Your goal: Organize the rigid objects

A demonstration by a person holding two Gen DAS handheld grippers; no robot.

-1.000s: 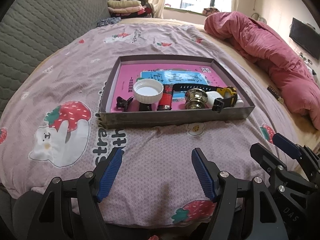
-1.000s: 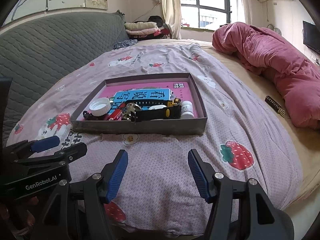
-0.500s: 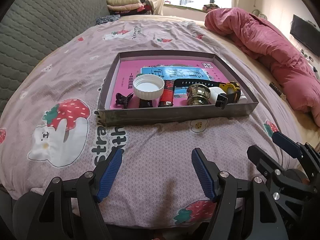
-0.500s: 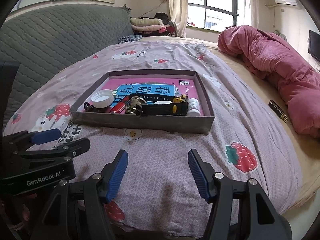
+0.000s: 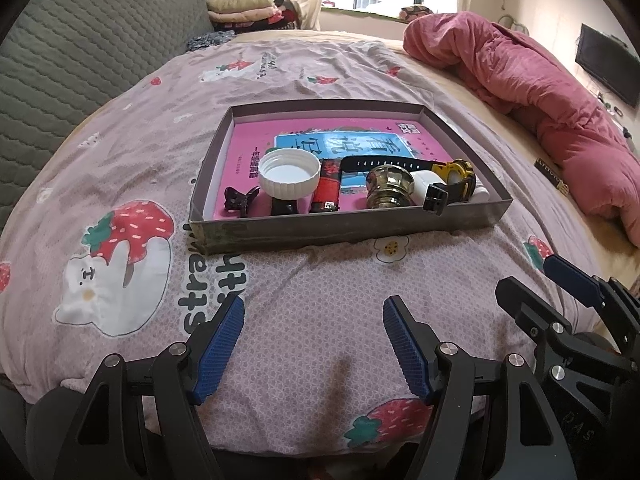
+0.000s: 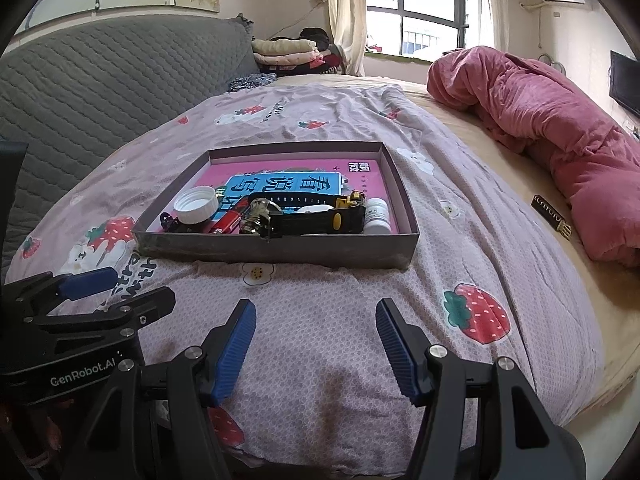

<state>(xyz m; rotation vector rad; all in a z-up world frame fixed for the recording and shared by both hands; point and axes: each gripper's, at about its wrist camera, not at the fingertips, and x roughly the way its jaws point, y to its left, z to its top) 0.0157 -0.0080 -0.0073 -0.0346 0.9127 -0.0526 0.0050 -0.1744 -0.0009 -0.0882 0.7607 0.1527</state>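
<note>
A shallow grey box (image 5: 344, 229) (image 6: 280, 249) lies on the bed with a pink book inside. Along its near side sit a black hair clip (image 5: 240, 199), a white lid (image 5: 289, 173) (image 6: 197, 205), a red lighter (image 5: 329, 191), a brass knob (image 5: 390, 187), a black-and-yellow watch (image 5: 452, 178) (image 6: 320, 219) and a white bottle (image 6: 378, 216). My left gripper (image 5: 314, 320) is open and empty over the bedspread in front of the box. My right gripper (image 6: 316, 322) is open and empty beside it, to the right.
A rolled pink duvet (image 5: 532, 88) (image 6: 560, 120) lies along the right side of the bed. A small dark label (image 6: 551, 216) lies on the sheet near it. A grey quilted headboard (image 6: 100, 92) stands at the left; folded clothes (image 6: 288, 50) are by the window.
Both grippers have tilted and drawn slightly back, so the box sits a little farther and higher in view. Both stay open and empty. The objects in the box have not moved.
</note>
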